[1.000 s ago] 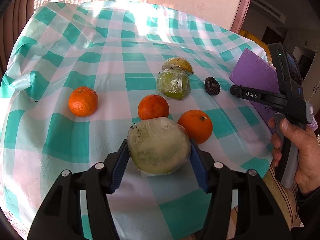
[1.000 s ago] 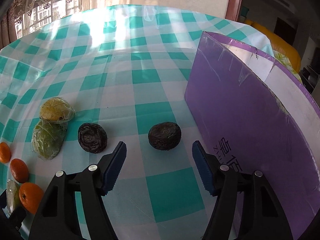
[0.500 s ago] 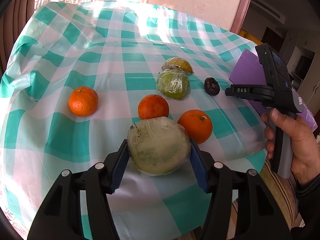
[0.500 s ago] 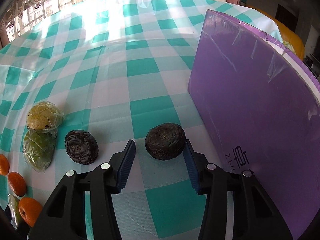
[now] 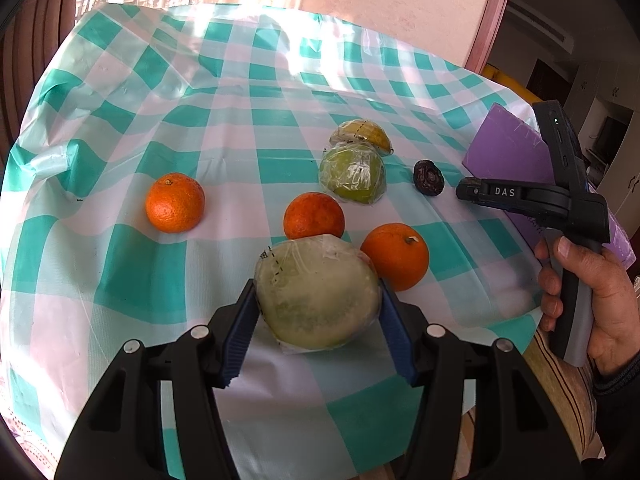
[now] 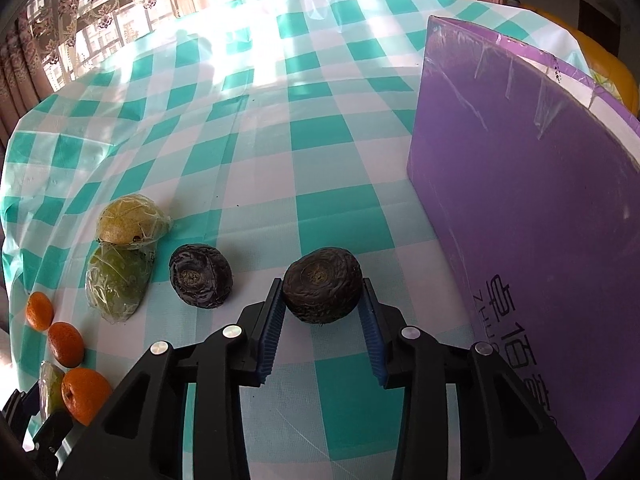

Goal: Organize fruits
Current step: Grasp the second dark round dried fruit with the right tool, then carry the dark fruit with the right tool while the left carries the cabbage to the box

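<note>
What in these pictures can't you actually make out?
- Inside of the purple box: right wrist view shows only its outer wall.
- Second dark wrinkled fruit: hidden in the left wrist view behind the right tongs.
- Wrapped pale fruit: its underside is hidden between the left tongs.
- Kind of wrapped green fruit: plastic blurs it.

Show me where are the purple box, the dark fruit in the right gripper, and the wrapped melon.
purple box [image 6: 520, 200], right wrist view, on its front wall.
dark fruit [image 6: 322, 284], right wrist view, on its wrinkled top.
wrapped melon [image 5: 316, 292], left wrist view, on its pale middle.
</note>
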Demonstrator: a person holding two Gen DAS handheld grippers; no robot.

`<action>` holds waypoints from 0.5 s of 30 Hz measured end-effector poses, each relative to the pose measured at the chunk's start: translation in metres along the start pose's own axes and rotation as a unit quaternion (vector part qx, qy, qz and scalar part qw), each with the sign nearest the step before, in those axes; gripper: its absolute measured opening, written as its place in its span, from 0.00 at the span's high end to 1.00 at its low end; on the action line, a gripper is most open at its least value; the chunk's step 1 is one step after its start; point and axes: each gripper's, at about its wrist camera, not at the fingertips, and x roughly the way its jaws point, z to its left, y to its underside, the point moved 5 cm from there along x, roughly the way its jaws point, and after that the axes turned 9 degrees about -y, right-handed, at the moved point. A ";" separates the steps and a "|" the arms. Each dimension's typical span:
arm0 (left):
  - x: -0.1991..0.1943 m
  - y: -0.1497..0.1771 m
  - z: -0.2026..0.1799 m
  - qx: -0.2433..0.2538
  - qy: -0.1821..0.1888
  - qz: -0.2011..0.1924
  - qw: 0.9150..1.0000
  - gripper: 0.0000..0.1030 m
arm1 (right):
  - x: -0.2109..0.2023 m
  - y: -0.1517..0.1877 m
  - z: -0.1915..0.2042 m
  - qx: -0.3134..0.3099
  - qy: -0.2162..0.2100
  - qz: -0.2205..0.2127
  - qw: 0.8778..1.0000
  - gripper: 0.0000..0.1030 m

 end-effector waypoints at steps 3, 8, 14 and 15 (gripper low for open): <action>-0.002 -0.001 -0.001 -0.002 -0.001 -0.005 1.000 0.44 | -0.011 0.002 0.006 -0.016 -0.015 -0.013 1.000 0.64; -0.005 -0.002 -0.001 -0.002 -0.005 -0.012 1.000 0.44 | -0.026 0.009 0.009 -0.026 -0.026 -0.023 0.999 0.64; -0.008 -0.004 0.000 -0.003 -0.007 -0.019 1.000 0.44 | -0.044 0.018 0.019 -0.053 -0.031 -0.035 0.997 0.64; -0.009 -0.005 0.001 -0.003 -0.008 -0.021 1.000 0.44 | -0.047 0.019 0.022 -0.058 -0.033 -0.037 0.997 0.64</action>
